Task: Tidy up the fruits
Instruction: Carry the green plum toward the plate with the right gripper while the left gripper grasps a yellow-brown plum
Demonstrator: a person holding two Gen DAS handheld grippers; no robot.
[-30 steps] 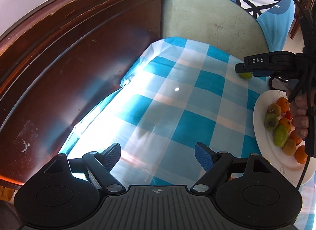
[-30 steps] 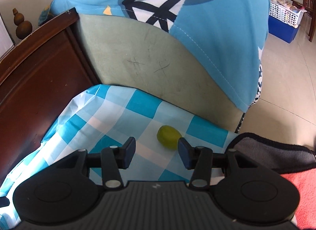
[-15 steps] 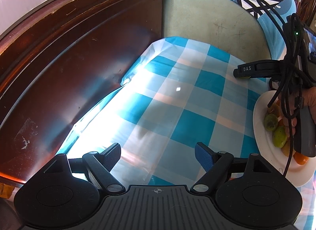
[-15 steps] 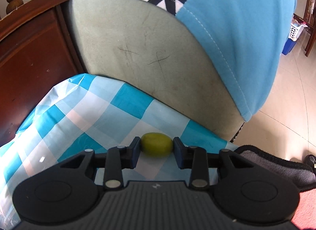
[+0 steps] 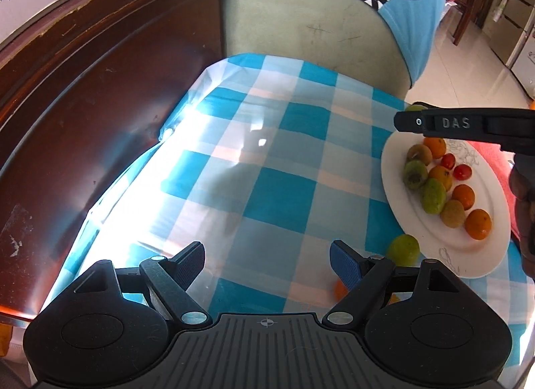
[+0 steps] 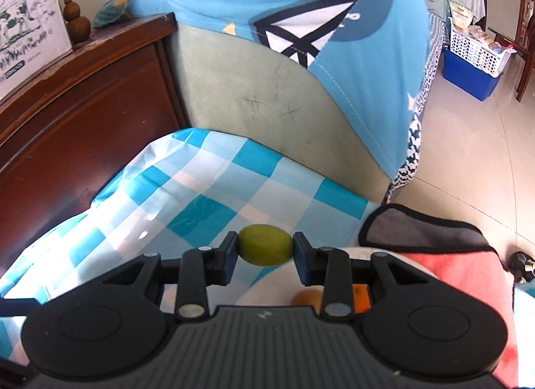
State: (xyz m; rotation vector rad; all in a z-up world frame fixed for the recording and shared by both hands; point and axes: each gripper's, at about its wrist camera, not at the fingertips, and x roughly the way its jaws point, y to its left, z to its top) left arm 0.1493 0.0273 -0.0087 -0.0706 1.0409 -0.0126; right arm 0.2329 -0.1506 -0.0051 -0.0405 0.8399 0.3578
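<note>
My right gripper [image 6: 265, 250] is shut on a small green fruit [image 6: 265, 244], held clear of the checked cloth. Seen from the left wrist, that right gripper [image 5: 409, 118] hangs over the far end of the white oval plate [image 5: 396, 185], with the green fruit [image 5: 414, 108] peeking out behind its finger. The plate carries several green, brown, orange and red fruits. A green fruit [image 5: 403, 249] and a small orange one [image 5: 339, 289] lie on the cloth beside the plate. My left gripper [image 5: 267, 263] stays open over the cloth, with nothing between its fingers.
A blue-and-white checked cloth [image 5: 267, 168] covers the table. A dark wooden headboard [image 5: 83, 88] runs along the left. A padded chair back with a blue cover [image 6: 301, 37] stands behind the table. A grey and pink towel [image 6: 434, 248] lies at the right. A hand [image 5: 523, 208] grips the right tool.
The right gripper closed on the green fruit that lay on the cloth, lifted it and drew back toward the plate. The left gripper stayed about where it was.
</note>
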